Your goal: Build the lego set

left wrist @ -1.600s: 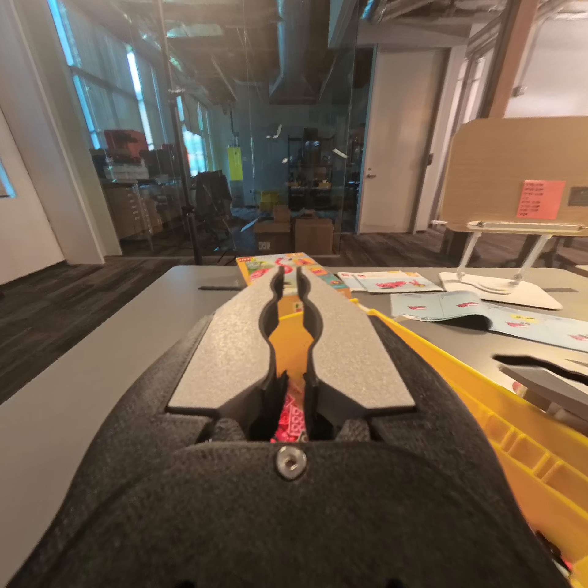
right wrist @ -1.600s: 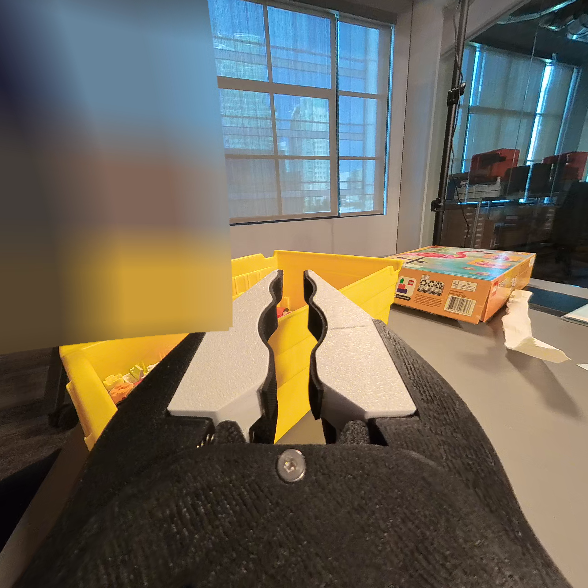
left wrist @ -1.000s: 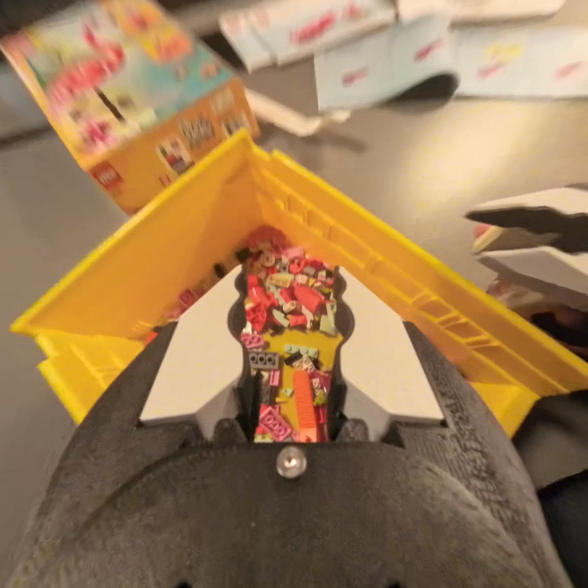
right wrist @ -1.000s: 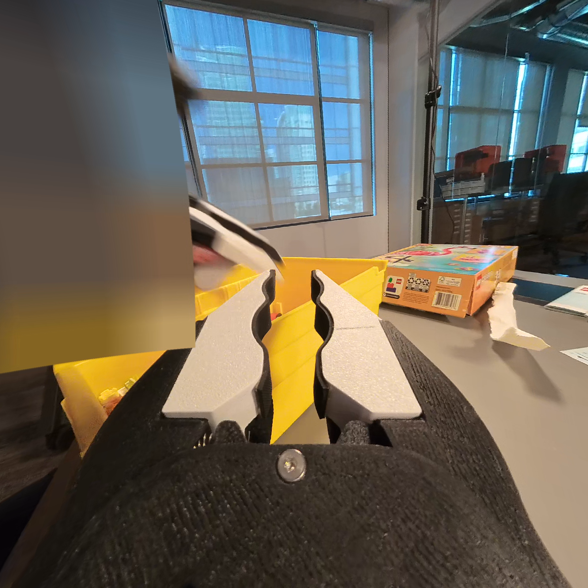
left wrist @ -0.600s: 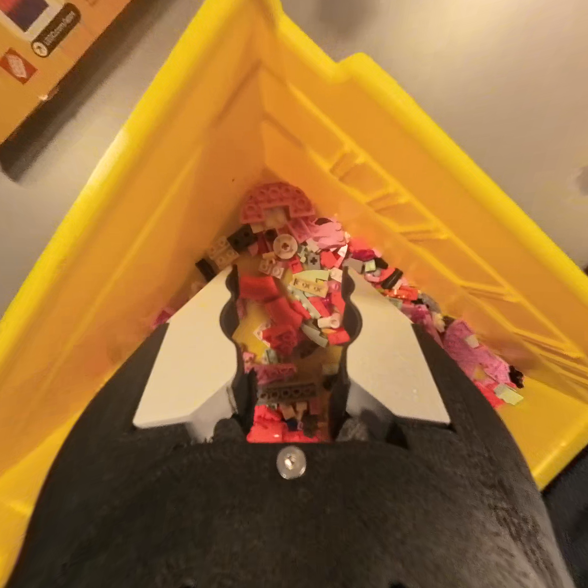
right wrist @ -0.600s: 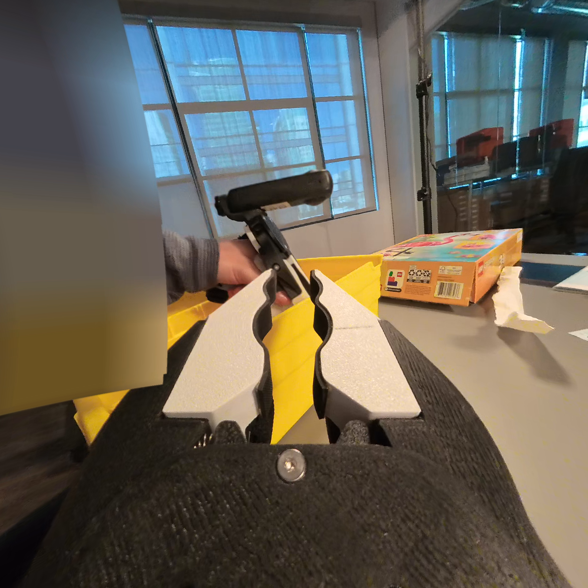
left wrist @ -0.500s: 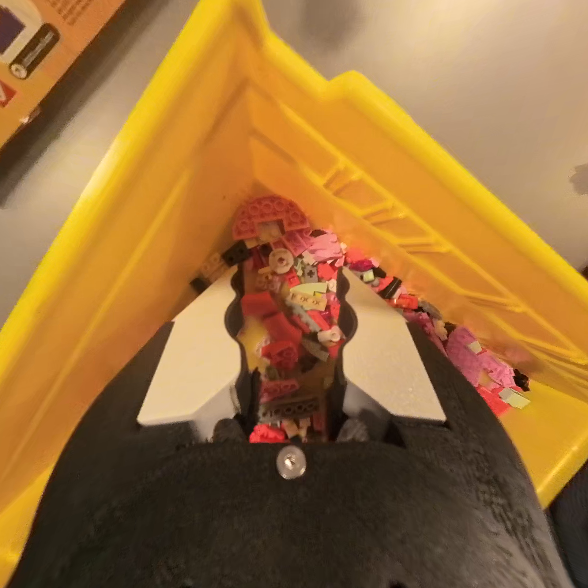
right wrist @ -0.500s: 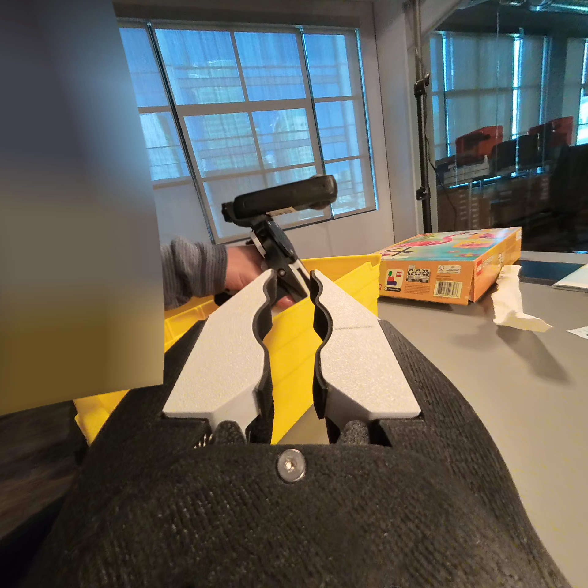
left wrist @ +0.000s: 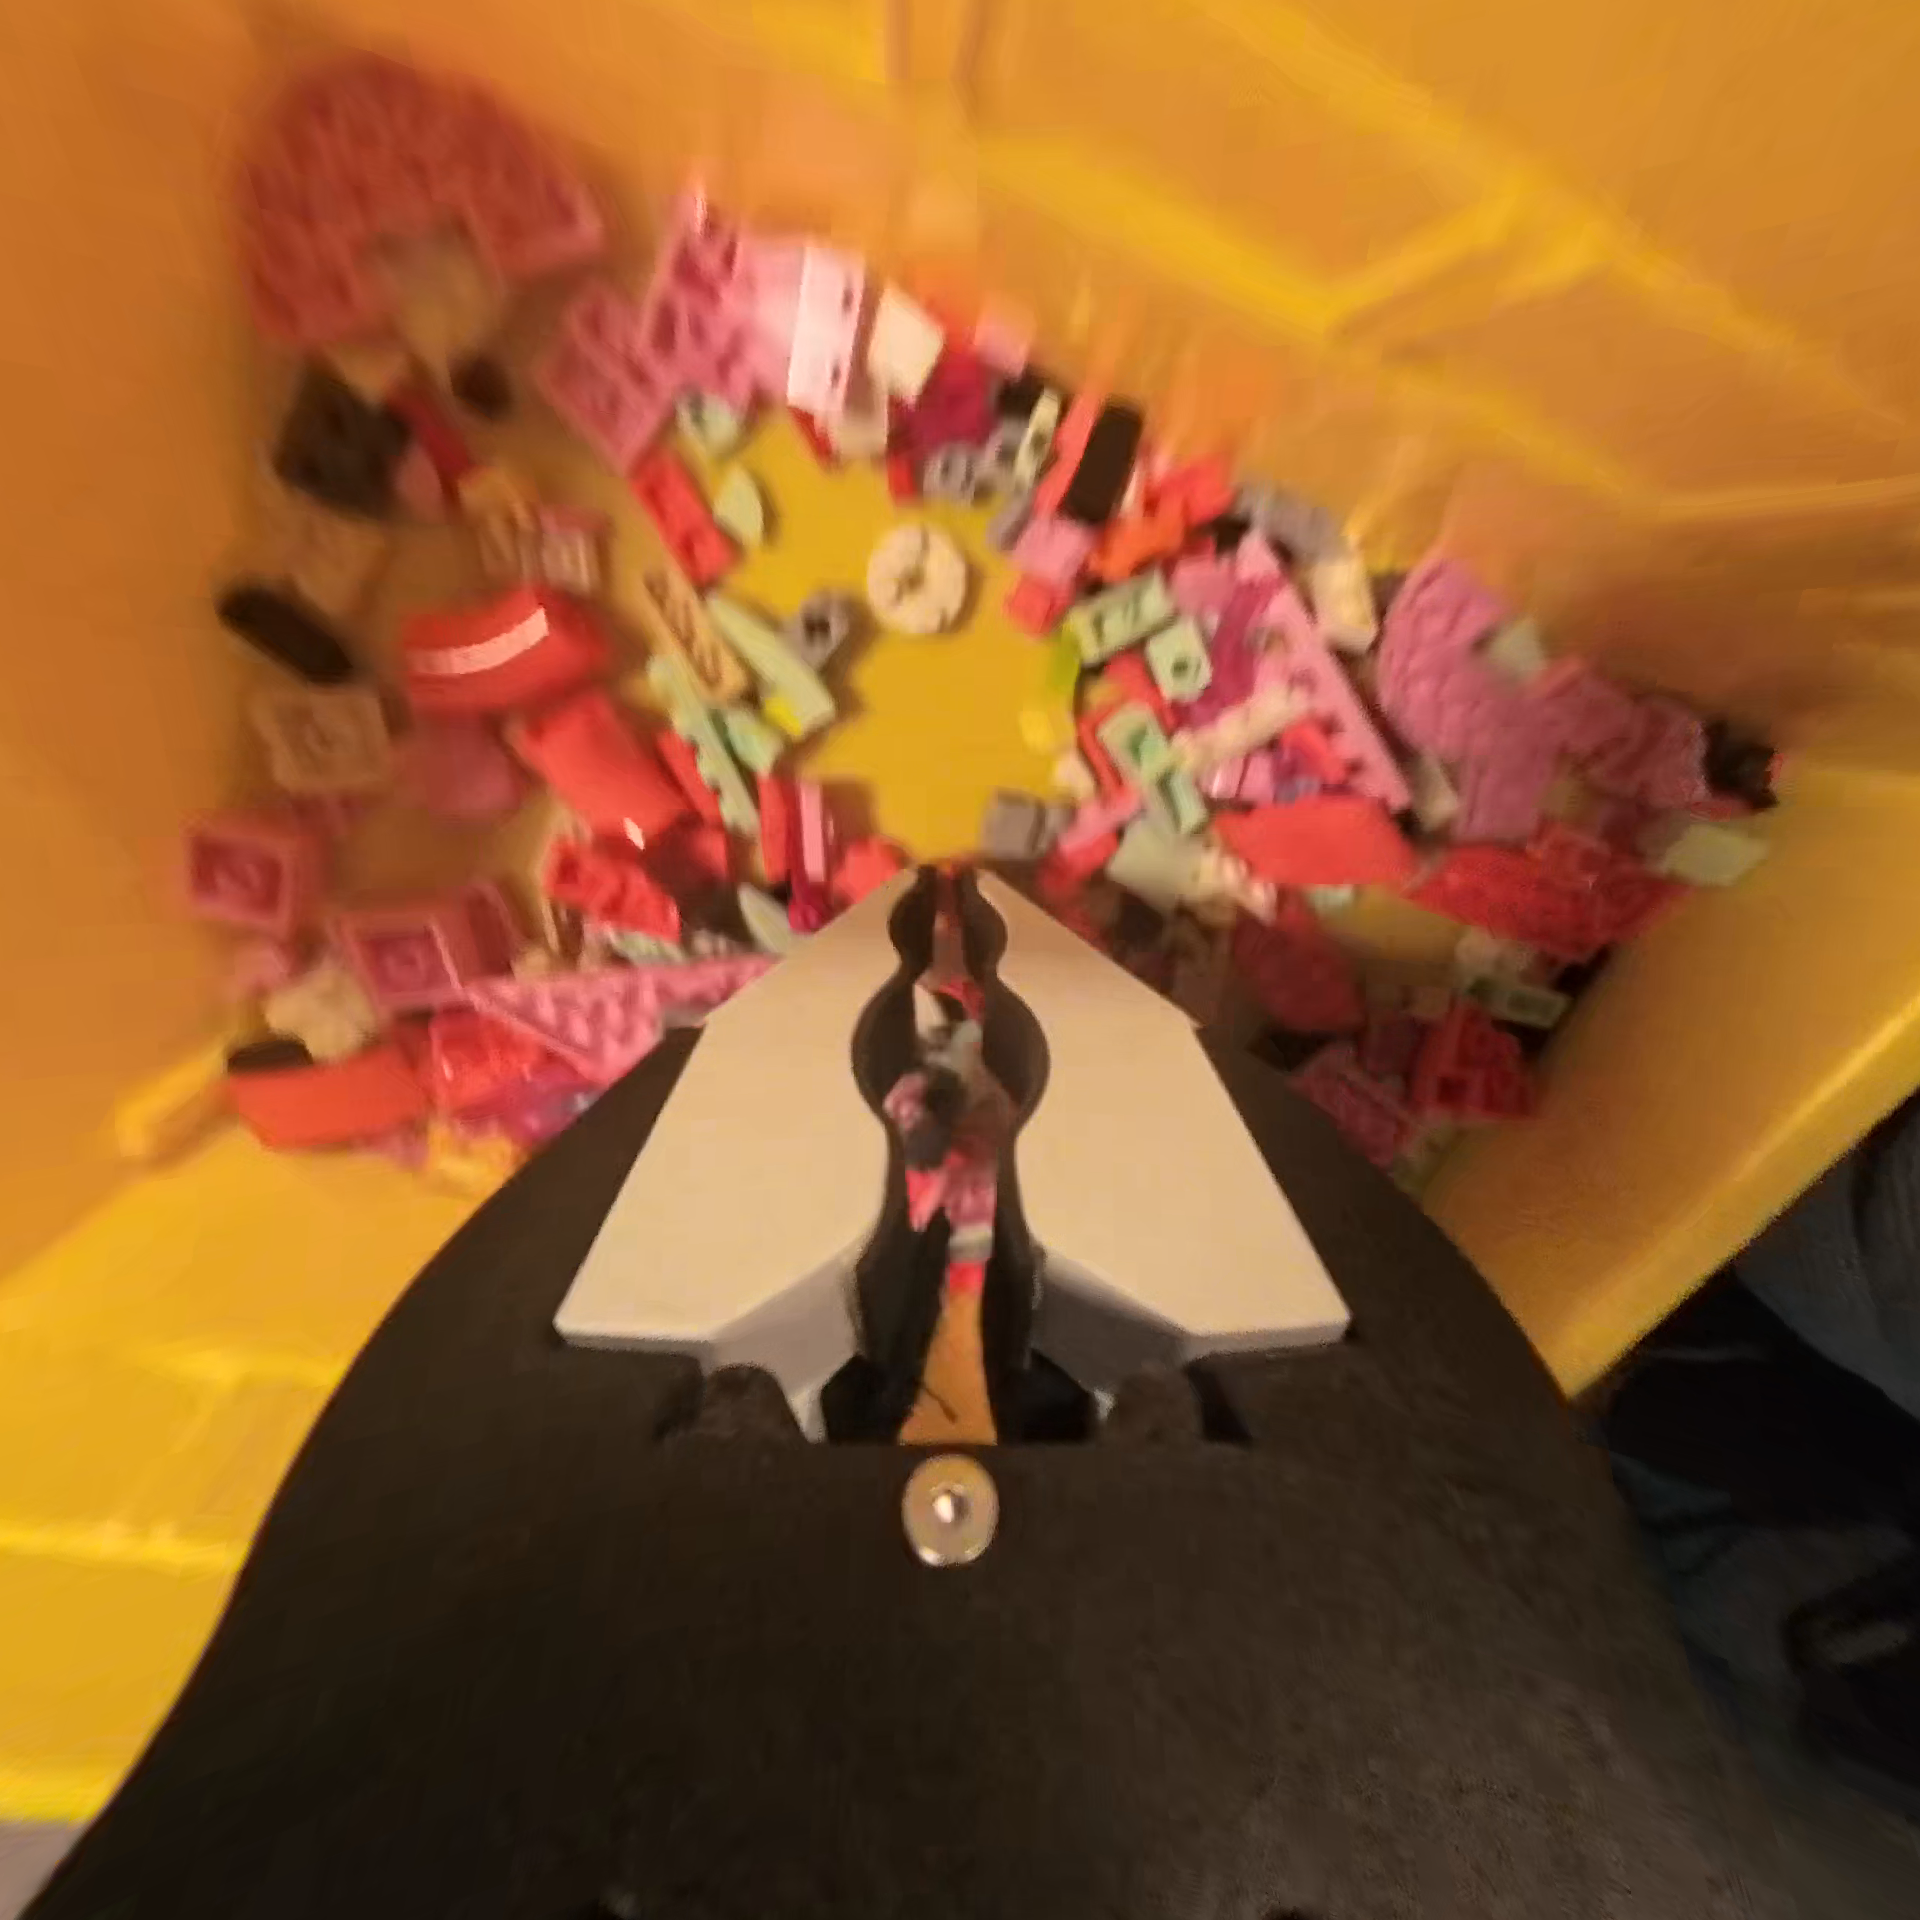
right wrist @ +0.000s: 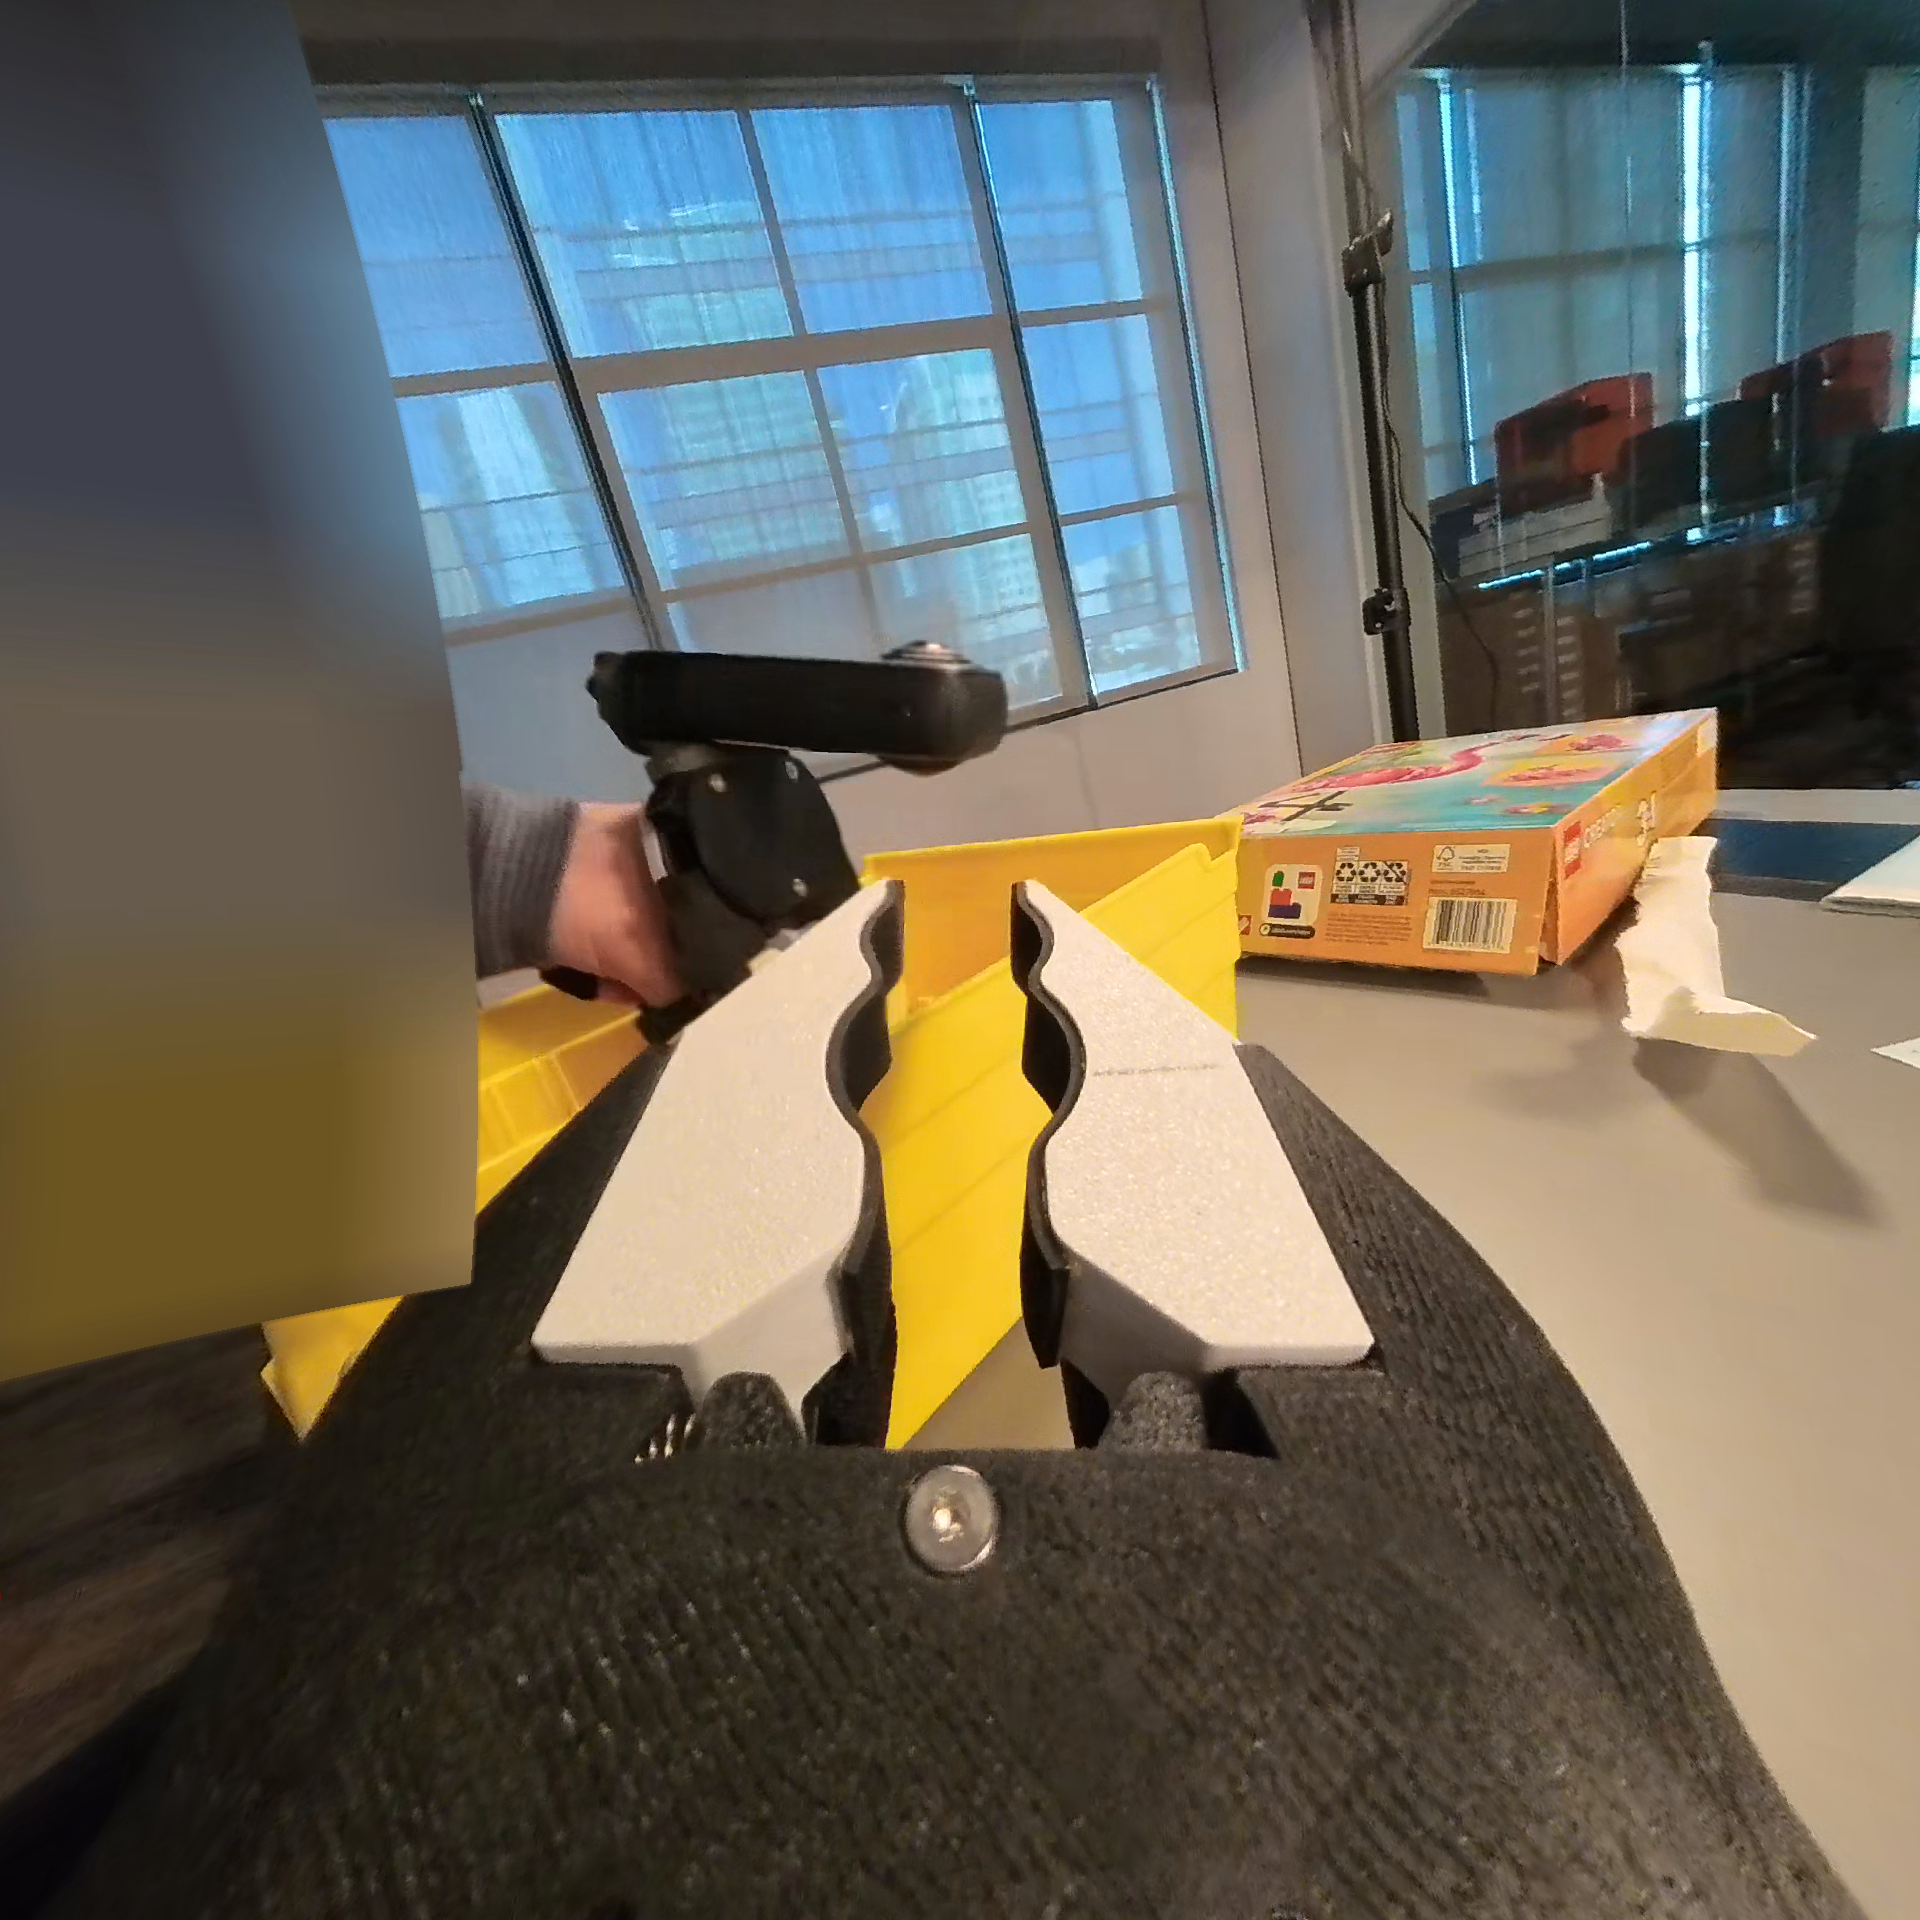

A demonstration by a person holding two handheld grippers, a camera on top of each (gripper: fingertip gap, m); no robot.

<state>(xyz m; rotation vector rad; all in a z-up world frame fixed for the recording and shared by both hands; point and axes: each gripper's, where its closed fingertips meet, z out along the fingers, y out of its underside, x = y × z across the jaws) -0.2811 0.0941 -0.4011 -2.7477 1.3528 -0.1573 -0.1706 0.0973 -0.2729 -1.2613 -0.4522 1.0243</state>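
toy bricks (left wrist: 623, 748): loose heap of small red, pink, pale green and grey pieces on the floor of the yellow bin (left wrist: 1351, 156), spread left, right and ahead of the left fingertips, with a bare yellow patch just ahead of them.
handling: likely light, hard and smooth. they should slide over one another rather than give, and thin plates probably skate off a pad. best taken across two flat faces, one piece at a time, from the edge of the heap.
left gripper (left wrist: 945, 878): deep in the bin, fingers drawn close with only a narrow slit between. a small red piece (left wrist: 948, 914) shows at the tips. blur hides whether the pads press on it.
right gripper (right wrist: 956, 904): outside the bin, fingers spread, nothing between them. the bin's outer wall lies just beyond the tips.
left wrist view only: the bricks and the bin's inside, all smeared by motion blur.
right wrist view only: a hand (right wrist: 603, 904) holding the left gripper's handle over the bin rim, left of the fingers. to their right on the grey table (right wrist: 1558, 1143) are a printed cardboard box (right wrist: 1455, 862) and crumpled white paper (right wrist: 1683, 956). no bricks visible.
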